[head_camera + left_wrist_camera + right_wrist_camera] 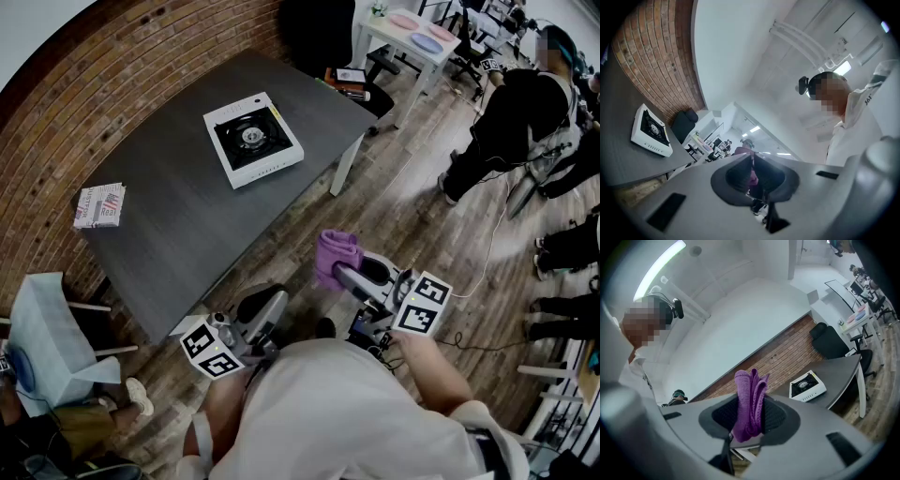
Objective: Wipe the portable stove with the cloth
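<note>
Nearest: left gripper (752,164), fingers pressed together, empty; right gripper (750,414), fingers clamped on a bunched purple cloth (749,397). Both are off the grey worktop's (178,225) near edge. Farther: the white stove (253,139) sits on the worktop, well apart from the cloth. Only the head view shows a folded paper (99,205) by the worktop's left edge.

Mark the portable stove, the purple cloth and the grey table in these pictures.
portable stove (252,138), head view, on its black burner plate.
purple cloth (748,400), right gripper view, on its bunched middle.
grey table (178,217), head view, on bare top in front of the stove.
</note>
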A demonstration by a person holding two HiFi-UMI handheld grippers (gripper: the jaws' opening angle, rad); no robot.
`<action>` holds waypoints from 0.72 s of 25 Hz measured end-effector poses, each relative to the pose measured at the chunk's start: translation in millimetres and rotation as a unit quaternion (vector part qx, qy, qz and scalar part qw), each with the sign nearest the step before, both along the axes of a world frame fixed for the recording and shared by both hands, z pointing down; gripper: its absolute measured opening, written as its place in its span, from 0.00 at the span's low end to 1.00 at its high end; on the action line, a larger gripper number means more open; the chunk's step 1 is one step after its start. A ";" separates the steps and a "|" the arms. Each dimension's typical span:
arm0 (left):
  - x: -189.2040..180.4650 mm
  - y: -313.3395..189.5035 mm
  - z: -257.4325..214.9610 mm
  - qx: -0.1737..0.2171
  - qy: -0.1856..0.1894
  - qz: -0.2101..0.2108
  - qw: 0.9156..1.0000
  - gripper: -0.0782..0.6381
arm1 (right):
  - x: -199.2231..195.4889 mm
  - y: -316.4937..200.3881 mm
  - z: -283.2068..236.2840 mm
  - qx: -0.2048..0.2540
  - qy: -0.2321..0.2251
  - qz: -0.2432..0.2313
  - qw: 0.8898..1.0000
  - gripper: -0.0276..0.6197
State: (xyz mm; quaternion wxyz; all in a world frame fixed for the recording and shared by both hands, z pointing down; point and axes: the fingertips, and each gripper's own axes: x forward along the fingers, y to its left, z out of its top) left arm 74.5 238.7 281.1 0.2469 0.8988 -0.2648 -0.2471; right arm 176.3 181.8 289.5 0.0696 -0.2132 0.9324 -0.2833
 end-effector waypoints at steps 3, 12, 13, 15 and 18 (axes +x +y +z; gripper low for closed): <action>-4.3 -3.2 -0.8 0.002 0.001 -0.001 1.000 0.15 | -1.9 -2.7 1.3 0.002 0.006 0.003 1.000 0.23; -17.6 -9.0 4.9 -0.021 0.014 -0.036 0.999 0.15 | -13.9 -17.1 8.0 -0.012 0.018 -0.024 0.999 0.23; -10.5 -12.4 4.8 -0.017 0.014 -0.031 0.999 0.15 | -7.6 -18.5 5.7 -0.006 0.019 -0.022 1.000 0.23; 3.1 -16.2 6.3 -0.010 0.012 -0.019 1.000 0.15 | 5.3 -18.9 3.9 0.003 0.020 -0.014 1.000 0.23; 19.2 -20.5 6.9 -0.003 0.014 -0.008 1.000 0.15 | 23.0 -19.7 6.7 0.007 0.023 -0.004 1.000 0.23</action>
